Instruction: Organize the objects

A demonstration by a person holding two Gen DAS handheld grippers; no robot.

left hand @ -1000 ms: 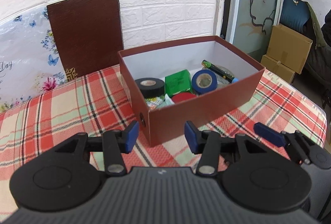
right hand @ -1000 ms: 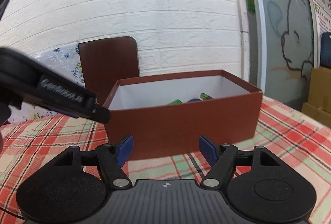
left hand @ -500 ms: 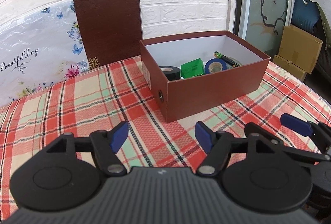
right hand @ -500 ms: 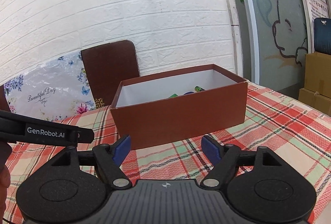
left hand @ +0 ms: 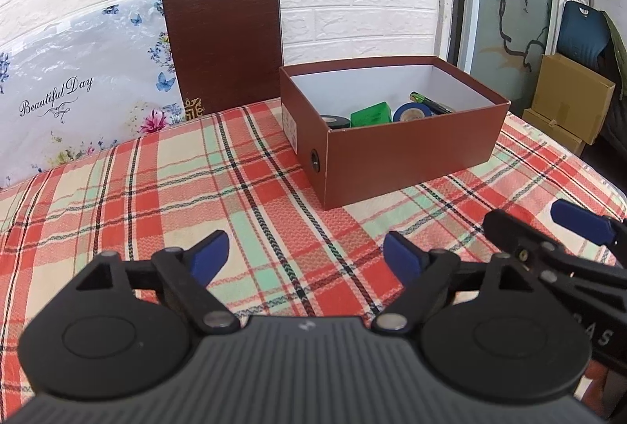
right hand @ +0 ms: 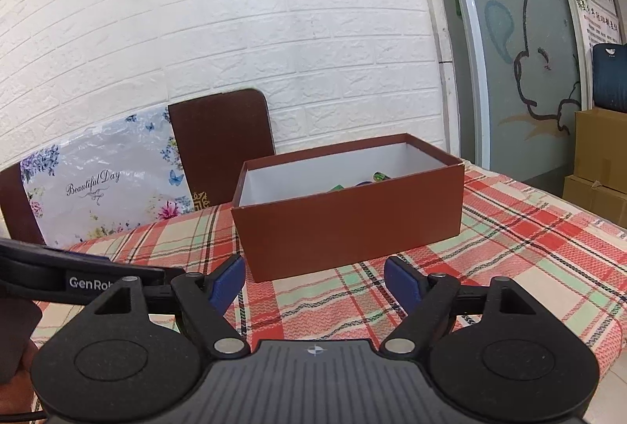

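Observation:
A brown open box (left hand: 411, 157) stands on the plaid tablecloth (left hand: 196, 181); it also shows in the right wrist view (right hand: 352, 224). Inside it lie a black tape roll (left hand: 335, 121), a green packet (left hand: 370, 114), a blue tape roll (left hand: 411, 113) and a green-black pen (left hand: 431, 102). My left gripper (left hand: 307, 257) is open and empty, low over the cloth in front of the box. My right gripper (right hand: 315, 281) is open and empty, in front of the box; it shows at the right edge of the left wrist view (left hand: 580, 224).
A brown chair back (left hand: 223, 48) and a floral cushion (left hand: 78, 98) stand behind the table against the white brick wall. Cardboard boxes (left hand: 568, 98) are stacked on the floor at the right. The table's right edge (left hand: 611, 185) drops off near my right gripper.
Both grippers have drawn back from the box and stayed open. The box looks smaller and farther off in both views. The box has not moved.

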